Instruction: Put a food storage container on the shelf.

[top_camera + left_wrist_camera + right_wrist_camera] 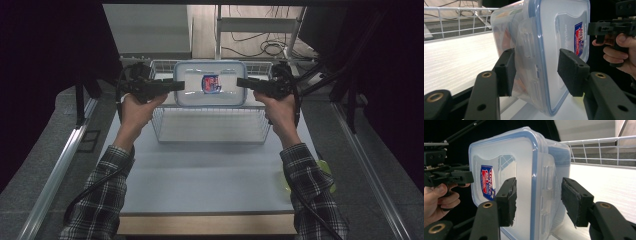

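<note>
We hold a clear plastic box (210,83) up in the air, over a white wire basket (210,131) that sits on the worktop (200,175). The box is tipped up on its edge, so its lid (564,32) faces us and the high view looks straight at it. We think it is held this way so it can go down into the basket, or come up out of it, without bumping the wire sides. Our left gripper (177,85) comes in from one short end and our right gripper (243,82) comes in from the other, so the box hangs between them and cannot swing much. Each gripper has its two black pads around a side clip (547,195) of the box, one pad on the lid side and one on the tub side. In the left gripper view the pad on the tub side touches the box, but the pad on the lid side seems to stand a little off it. In the right gripper view we see small gaps too. So both grippers are half spread around the box ends, and we cannot tell if they really squeeze it. The box has a see-through tub, a cloudy white lid with a blue rim (534,170), and a red and blue sticker (211,83) in the middle of the lid. Something orange shows dimly inside.
</note>
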`<state>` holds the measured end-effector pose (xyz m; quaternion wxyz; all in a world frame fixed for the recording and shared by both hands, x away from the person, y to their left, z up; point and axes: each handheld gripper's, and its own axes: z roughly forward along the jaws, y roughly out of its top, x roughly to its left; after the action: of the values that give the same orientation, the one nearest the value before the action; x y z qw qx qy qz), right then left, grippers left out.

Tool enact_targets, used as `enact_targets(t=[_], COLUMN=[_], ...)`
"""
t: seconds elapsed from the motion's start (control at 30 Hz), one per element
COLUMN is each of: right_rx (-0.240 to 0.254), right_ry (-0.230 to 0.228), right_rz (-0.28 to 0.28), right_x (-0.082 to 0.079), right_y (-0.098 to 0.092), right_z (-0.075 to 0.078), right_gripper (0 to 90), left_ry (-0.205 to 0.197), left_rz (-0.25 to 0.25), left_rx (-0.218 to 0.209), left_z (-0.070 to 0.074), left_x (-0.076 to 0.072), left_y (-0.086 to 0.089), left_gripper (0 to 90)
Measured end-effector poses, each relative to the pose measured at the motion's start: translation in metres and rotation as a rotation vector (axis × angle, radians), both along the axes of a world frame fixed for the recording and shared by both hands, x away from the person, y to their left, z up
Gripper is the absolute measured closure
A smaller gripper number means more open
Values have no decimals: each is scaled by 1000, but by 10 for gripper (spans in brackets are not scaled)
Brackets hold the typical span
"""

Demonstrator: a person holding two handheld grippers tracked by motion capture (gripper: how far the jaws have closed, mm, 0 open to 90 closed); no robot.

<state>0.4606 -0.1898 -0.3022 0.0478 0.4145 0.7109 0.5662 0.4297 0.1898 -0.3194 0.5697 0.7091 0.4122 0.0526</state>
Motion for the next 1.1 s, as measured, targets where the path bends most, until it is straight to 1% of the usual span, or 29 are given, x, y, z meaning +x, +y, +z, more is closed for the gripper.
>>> enact_targets(t=[0.13, 0.2, 0.27, 0.33, 0.37, 0.4, 0.47, 0.5, 0.57, 0.6, 0.63, 0.7, 0.73, 0.8, 0.83, 0.9, 1.0, 1.07, 1.1], right_rx=[-1, -13, -43, -76, -99, -107, -85, -82, -98, -107, -105, -95, -98, -108, -114, -125, -126, -121, -116], right_ry=[4, 4, 2, 3, -1, -1, 9, 12, 18, 24, 16, 16, 9, -1, -5, -10, -10, -17, -16], right_rz=[-5, -13, -20, -15, -22, -26, -28, -26, -23, -27, -40, -40, -44, -50, -52, -60, -69, -72, -76], right_x=[0, 0, -1, -1, -1, -1, 0, 1, 1, 1, 0, 1, 1, 0, 0, -1, 1, 1, 2], right_y=[0, 1, 3, 6, 8, 10, 9, 9, 9, 10, 10, 10, 10, 12, 14, 15, 15, 15, 15], right_z=[-1, 0, -1, -3, -5, -6, -8, -8, -9, -10, -11, -10, -9, -7, -7, -5, -4, -4, -4], right_gripper=[465, 464, 489, 497, 491, 487, 491, 501, 514, 518, 535, 561, 571, 573, 573, 575, 583, 612, 613], left_ry=[-2, -2, -5, 8, 19, 27, 31, 29, 36, 28, 19, 10, 9, 6, 2, 7, 23, 19, 16], left_rz=[0, 2, 4, 6, 7, 4, 1, 5, 22, 38, 50, 74, 85, 97, 101, 101, 111, 114, 118], left_rx=[-1, 0, 10, 2, -3, -14, -19, -15, -7, 4, 17, 72, 101, 135, 128, 117, 96, 105, 110], left_z=[-1, -1, -2, -3, -4, -5, -5, -5, -4, -4, -3, -2, -2, -2, -3, -3, -3, -2, -1], left_x=[1, 2, 2, 5, 7, 8, 11, 12, 15, 16, 16, 15, 15, 15, 16, 17, 18, 18, 18], left_y=[0, 0, 0, 0, 1, 2, 3, 3, 4, 4, 4, 1, 0, -3, -4, -3, -4, -5, -5], left_gripper=[485, 480, 468, 448, 437, 433, 433, 428, 412, 403, 390, 404, 403, 404, 421, 420, 422, 423, 426])
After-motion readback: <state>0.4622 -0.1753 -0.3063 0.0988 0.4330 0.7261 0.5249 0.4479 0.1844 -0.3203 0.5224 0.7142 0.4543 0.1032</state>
